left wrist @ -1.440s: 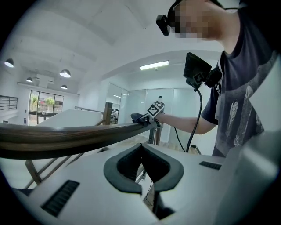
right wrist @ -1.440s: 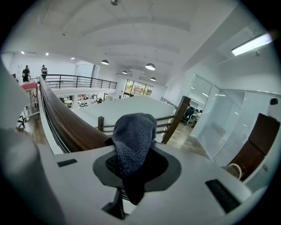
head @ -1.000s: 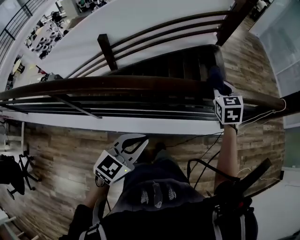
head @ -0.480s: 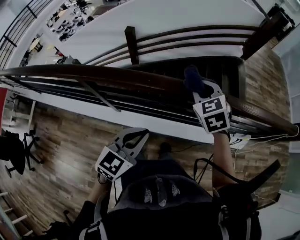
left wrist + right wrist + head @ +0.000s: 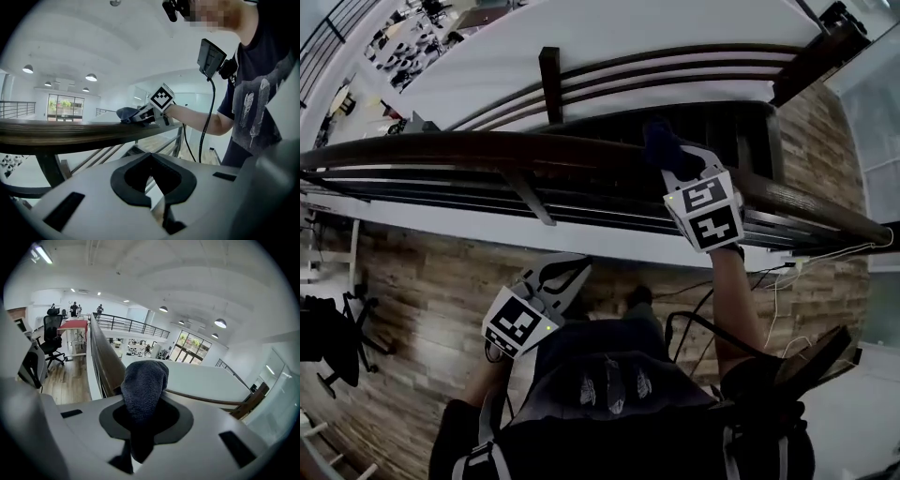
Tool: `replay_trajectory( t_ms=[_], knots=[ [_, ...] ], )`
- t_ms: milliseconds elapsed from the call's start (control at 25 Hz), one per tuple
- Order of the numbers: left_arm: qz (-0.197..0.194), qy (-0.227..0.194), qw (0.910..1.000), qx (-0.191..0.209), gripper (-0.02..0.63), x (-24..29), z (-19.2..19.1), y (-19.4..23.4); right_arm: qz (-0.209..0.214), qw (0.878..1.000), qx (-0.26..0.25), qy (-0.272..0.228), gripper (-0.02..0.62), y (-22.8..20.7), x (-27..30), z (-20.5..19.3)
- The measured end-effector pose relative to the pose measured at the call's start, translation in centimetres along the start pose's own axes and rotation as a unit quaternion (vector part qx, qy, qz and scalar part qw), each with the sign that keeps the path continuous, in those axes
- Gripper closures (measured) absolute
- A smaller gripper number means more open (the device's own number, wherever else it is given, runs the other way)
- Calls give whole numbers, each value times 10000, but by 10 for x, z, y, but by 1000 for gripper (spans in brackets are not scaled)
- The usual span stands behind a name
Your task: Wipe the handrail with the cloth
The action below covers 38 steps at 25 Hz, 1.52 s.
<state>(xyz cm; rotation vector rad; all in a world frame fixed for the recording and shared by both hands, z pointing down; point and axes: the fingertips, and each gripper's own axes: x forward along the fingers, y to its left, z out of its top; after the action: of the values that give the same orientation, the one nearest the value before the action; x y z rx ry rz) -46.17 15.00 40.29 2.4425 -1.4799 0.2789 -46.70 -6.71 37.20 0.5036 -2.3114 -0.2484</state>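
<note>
left tool (image 5: 572,269) low, close to the torso, well apart from the handrail; jaws together, nothing between them

right tool (image 5: 673,167) further out on an extended arm, clenched on the dark grey cloth (image 5: 144,378); cloth bunched, sticking out past the jaw tips

cloth resting on top of the dark wooden handrail (image 5: 487,150), toward its right half in the head view

beyond the handrail: stairwell, second rail (image 5: 675,70) across it, then open office floor with a black chair (image 5: 50,336)

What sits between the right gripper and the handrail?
Only the dark cloth, clamped in the right gripper, lying on the handrail; the right gripper view shows it.
</note>
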Motion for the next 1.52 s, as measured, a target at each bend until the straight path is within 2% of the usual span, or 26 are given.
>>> replay_trajectory(
  t_ms=[160, 360, 600, 680, 760, 840, 880, 920, 1080, 1160, 1280, 1400, 1520],
  knots=[
    [7, 77, 10000, -34, 598, -14, -6, 18, 174, 9995, -226, -144, 535, 44, 23, 44],
    [-140, 47, 9998, -102, 598, -22, -10, 23, 416, 9983, -268, -319, 535, 86, 43, 84],
    [9, 99, 9997, -222, 598, -36, -21, 31, 875, 9932, -576, -512, 535, 135, 67, 125],
    [80, 137, 9995, -277, 598, -43, -28, 33, 1178, 9870, -793, -759, 535, 157, 69, 143],
    [133, 151, 9992, -333, 598, -51, -34, 34, 1721, 9721, -903, -1312, 535, 186, 50, 157],
    [174, 156, 9989, -416, 598, -58, -39, 34, 2350, 9540, -661, -1741, 535, 213, 22, 143],
    [196, 164, 9985, -486, 598, -62, -43, 36, 2535, 9505, -469, -1733, 535, 222, 18, 125],
    [220, 189, 9980, -566, 598, -65, -49, 38, 2569, 9527, -274, -1604, 535, 226, 25, 103],
    [276, 453, 9957, -753, 598, -74, -73, 49, 1950, 9741, 685, -912, 535, 211, 112, 31],
    [277, 560, 9951, -772, 598, -75, -78, 50, 1778, 9748, 1159, -690, 535, 208, 152, 13],
    [303, 729, 9939, -772, 598, -77, -83, 51, 1659, 9696, 1702, -583, 535, 211, 195, 5],
    [381, 884, 9927, -720, 598, -80, -90, 56, 1530, 9729, 1651, -533, 535, 217, 227, 3],
    [528, 855, 9917, -805, 598, -73, -98, 69, 1564, 9765, 1350, -611, 535, 217, 234, -2]
  ],
)
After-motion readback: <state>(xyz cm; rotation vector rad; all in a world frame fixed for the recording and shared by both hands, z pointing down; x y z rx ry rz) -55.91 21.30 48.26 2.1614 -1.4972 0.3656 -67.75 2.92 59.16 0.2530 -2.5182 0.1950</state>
